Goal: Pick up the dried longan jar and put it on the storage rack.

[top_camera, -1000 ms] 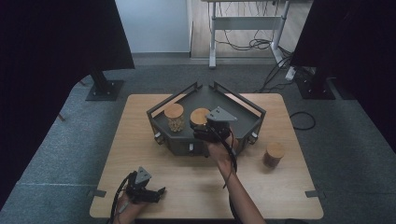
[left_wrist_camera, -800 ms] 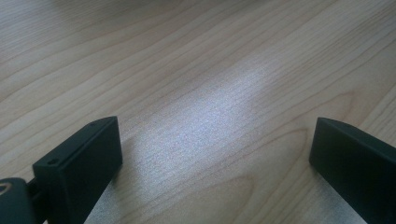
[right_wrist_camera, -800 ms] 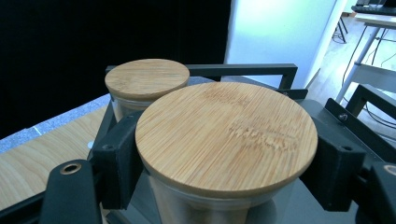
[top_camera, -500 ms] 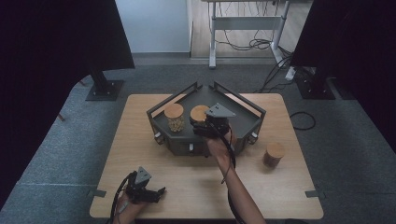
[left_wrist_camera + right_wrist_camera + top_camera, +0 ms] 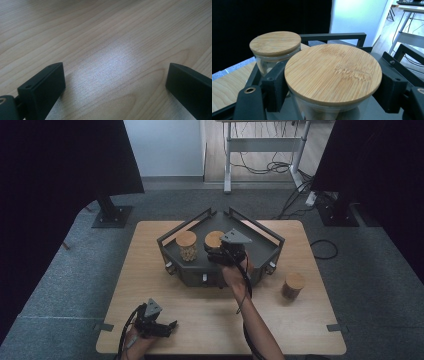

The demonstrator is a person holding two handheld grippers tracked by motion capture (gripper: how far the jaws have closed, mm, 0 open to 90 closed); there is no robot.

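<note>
A dark grey tray (image 5: 263, 236) stands mid-table with two glass jars with bamboo lids in it. My right gripper (image 5: 217, 252) is shut on the right-hand jar (image 5: 214, 239). In the right gripper view its black fingers (image 5: 274, 85) press both sides of this jar (image 5: 333, 70), just under the lid. The other jar (image 5: 186, 241) stands right beside it, to its left (image 5: 275, 43). Whether the gripped jar rests on the tray floor I cannot tell. My left gripper (image 5: 167, 327) lies open on the bare wooden table (image 5: 107, 37) at the front left, with nothing between its jaws (image 5: 115, 85).
A third lidded jar (image 5: 293, 285) stands on the table to the right of the tray. The tray has raised angular walls. Black screens flank the table, and a desk frame with cables stands on the floor behind it.
My right gripper and the jar in it have shifted slightly toward the far side of the tray. The left gripper has stayed put.
</note>
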